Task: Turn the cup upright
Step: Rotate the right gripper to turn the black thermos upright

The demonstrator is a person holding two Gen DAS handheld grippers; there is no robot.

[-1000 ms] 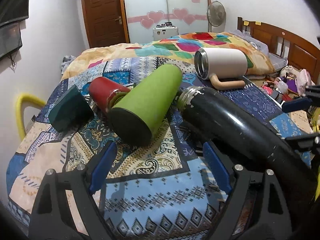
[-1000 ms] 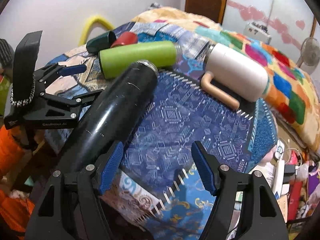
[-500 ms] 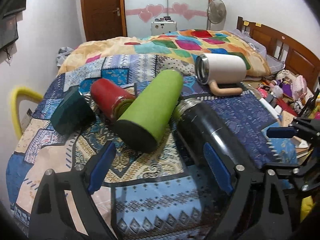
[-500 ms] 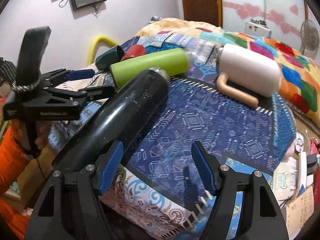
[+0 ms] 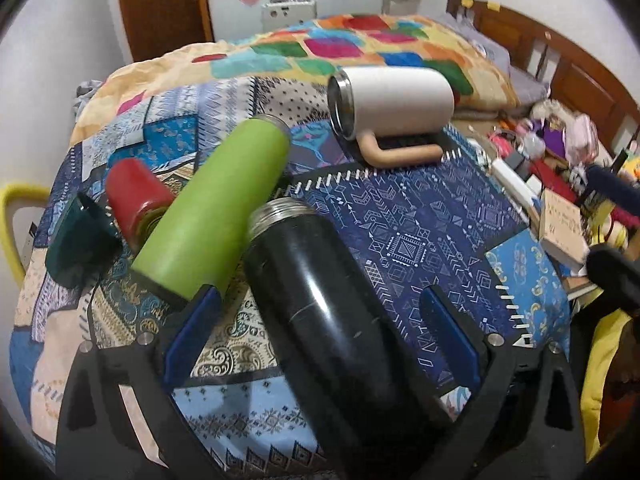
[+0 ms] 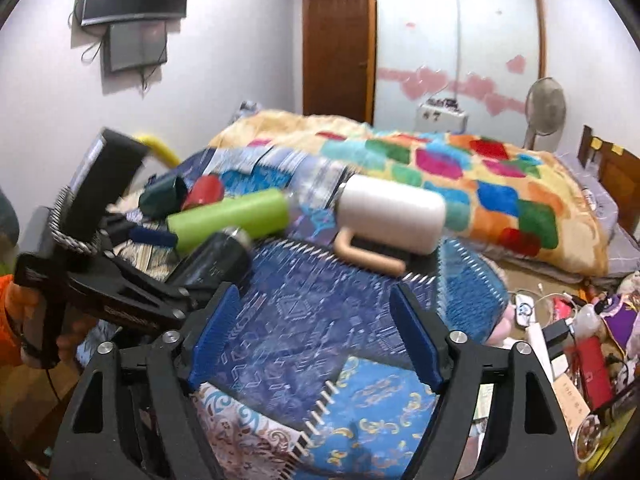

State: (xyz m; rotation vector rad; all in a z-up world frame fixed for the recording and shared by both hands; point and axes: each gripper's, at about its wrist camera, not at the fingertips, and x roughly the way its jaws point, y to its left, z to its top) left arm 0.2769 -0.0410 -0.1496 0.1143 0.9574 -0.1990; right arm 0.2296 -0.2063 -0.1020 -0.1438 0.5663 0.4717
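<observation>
Presently we find the black flask lying on its side on the bed, just beside the green flask, its open threaded mouth pointing away and its body between the wide-open fingers of the left claw, which grips nothing. The right claw, equally open and empty, hovers off the flask's right. We judge that the left claw should close squarely mid-body before tipping the mouth upward, clear of the green flask.

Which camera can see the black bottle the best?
The left wrist view: the black bottle lies large between the open left gripper, threaded mouth visible. In the right wrist view only its upper part shows, blurred behind the left gripper.
</observation>
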